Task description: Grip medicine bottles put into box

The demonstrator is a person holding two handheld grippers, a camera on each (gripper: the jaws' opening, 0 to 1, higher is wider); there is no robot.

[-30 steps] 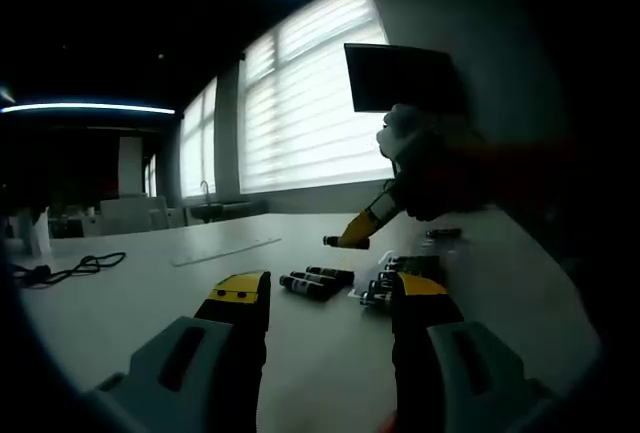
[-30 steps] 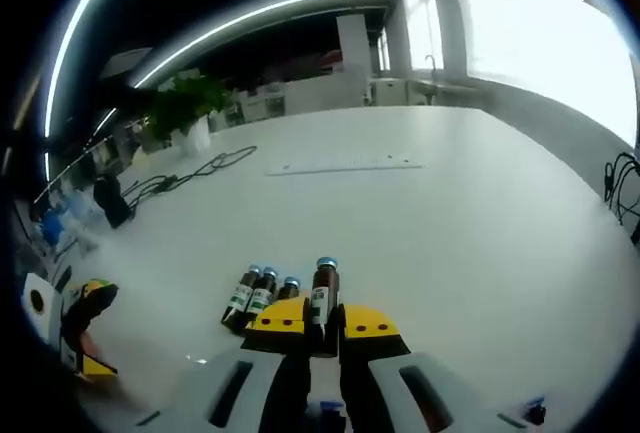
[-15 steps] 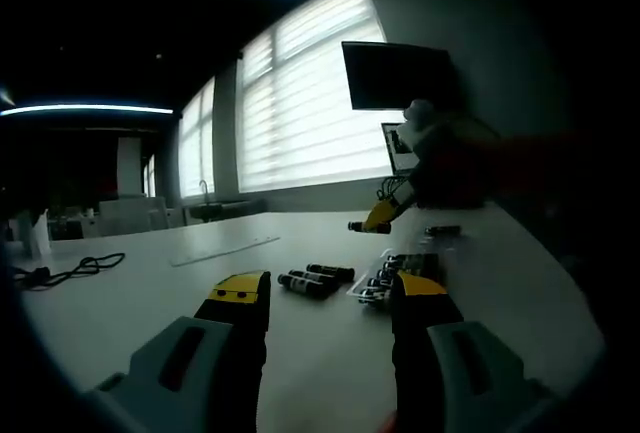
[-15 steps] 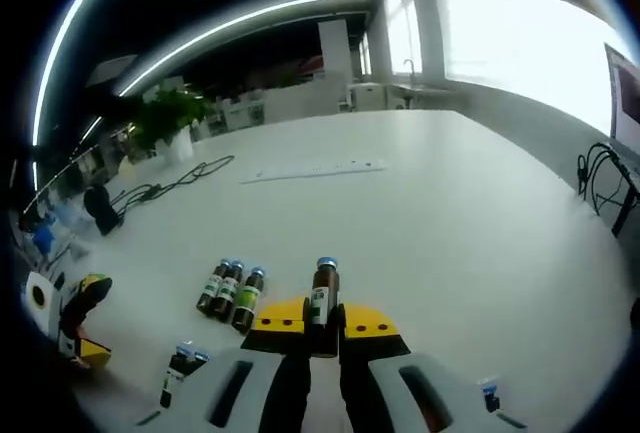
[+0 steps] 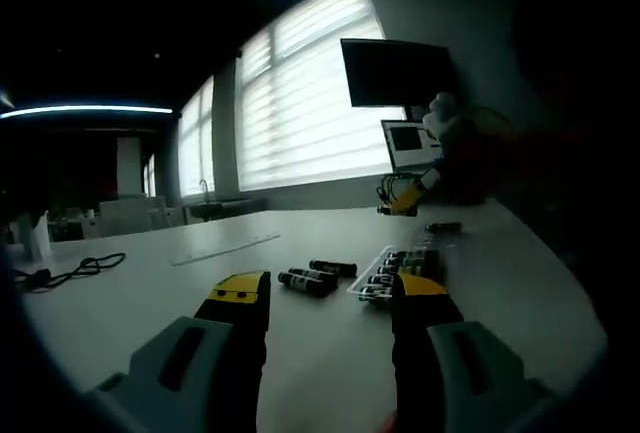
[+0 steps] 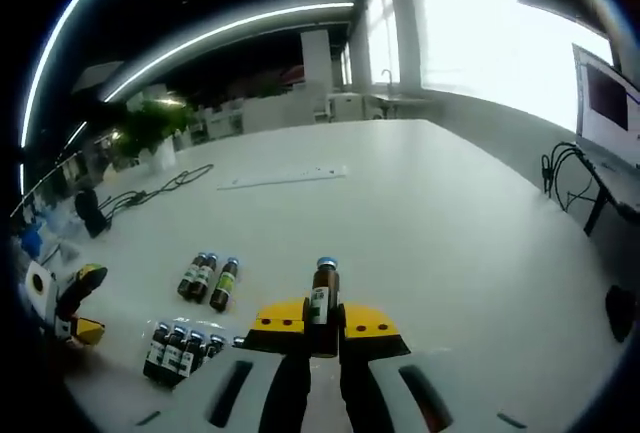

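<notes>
A brown medicine bottle (image 6: 322, 296) with a blue cap stands upright between the right gripper (image 6: 322, 325) fingers, which are clenched on it well above the white bench (image 6: 430, 223). Ahead and to the left of those fingers three loose bottles (image 6: 204, 279) lie side by side, and nearer, further left, a row of bottles (image 6: 178, 350) sits together — whether in a box cannot be told. The left gripper (image 5: 325, 298) fingers are spread wide, holding nothing; between and beyond them lie the loose bottles (image 5: 315, 278) and a clear tray of bottles (image 5: 392, 271). The left gripper view also shows the right gripper (image 5: 402, 198) raised beyond the tray, a monitor (image 5: 395, 73) and blinds (image 5: 300, 103); the right gripper view shows a cable (image 6: 150, 191) and a plant (image 6: 145, 123).
</notes>
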